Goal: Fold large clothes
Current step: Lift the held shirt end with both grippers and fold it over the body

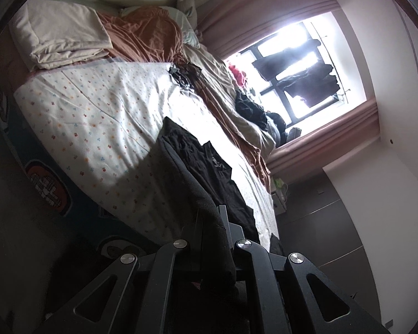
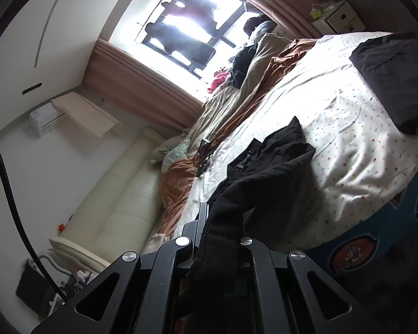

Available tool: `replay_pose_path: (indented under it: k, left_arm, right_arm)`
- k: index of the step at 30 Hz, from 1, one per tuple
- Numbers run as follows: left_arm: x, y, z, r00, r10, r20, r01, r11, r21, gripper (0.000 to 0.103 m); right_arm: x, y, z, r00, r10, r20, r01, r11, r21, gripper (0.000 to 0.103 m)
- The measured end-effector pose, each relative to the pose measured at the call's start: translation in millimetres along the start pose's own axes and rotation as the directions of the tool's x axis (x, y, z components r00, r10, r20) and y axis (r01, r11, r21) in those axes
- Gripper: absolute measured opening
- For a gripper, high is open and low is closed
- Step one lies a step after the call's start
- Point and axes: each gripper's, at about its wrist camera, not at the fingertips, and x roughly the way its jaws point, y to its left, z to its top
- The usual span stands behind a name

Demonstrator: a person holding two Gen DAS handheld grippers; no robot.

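Note:
A large black garment (image 1: 206, 172) lies stretched over the flower-print bed sheet (image 1: 97, 117). My left gripper (image 1: 211, 217) is shut on one edge of it, and the cloth hangs thick between the fingers. In the right wrist view the same black garment (image 2: 270, 167) runs from the sheet (image 2: 334, 105) into my right gripper (image 2: 223, 217), which is shut on a hemmed edge. Both grippers hold the garment lifted at the near side of the bed. The fingertips are hidden by the cloth.
A folded dark grey item (image 2: 398, 78) lies on the sheet at the far right. A cream folded blanket (image 1: 61, 36) and orange-brown bedding (image 1: 150, 36) lie at the head. More clothes (image 1: 250, 108) pile under the window (image 1: 298, 69). A cream headboard (image 2: 119, 194) stands at left.

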Motion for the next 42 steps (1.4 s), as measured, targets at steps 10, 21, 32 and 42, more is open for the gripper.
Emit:
replay_pose_path:
  k: [10,21,32,42]
  left_arm:
    - [-4.5,-36.0,23.8,0.999,-0.033,0.030,0.032,0.999,0.038,0.006]
    - [39.4,-69.9,72.6,0.996,-0.062,0.062,0.058,0.996,0.069,0.006]
    - [122.5,-109.7,147.9,0.997,-0.057,0.045,0.052,0.993,0.105,0.007]
    - [206.5,-90.0,183.1,1.000,-0.002,0.006,0.002,0.997,0.082,0.007]
  right_arm:
    - [12.4,5.5,24.6,0.999,0.029,0.029,-0.030,0.999,0.015,0.006]
    - [60.4,8.5,77.7,0.997,0.042,0.059,-0.043,0.999,0.010,0.006]
    - [135.2,15.9,152.6,0.998,0.001,0.069,-0.002,1.000,0.025,0.007]
    - [215.1,-19.7,177.3,0.999,-0.044,0.029,0.042,0.997,0.063,0.007]
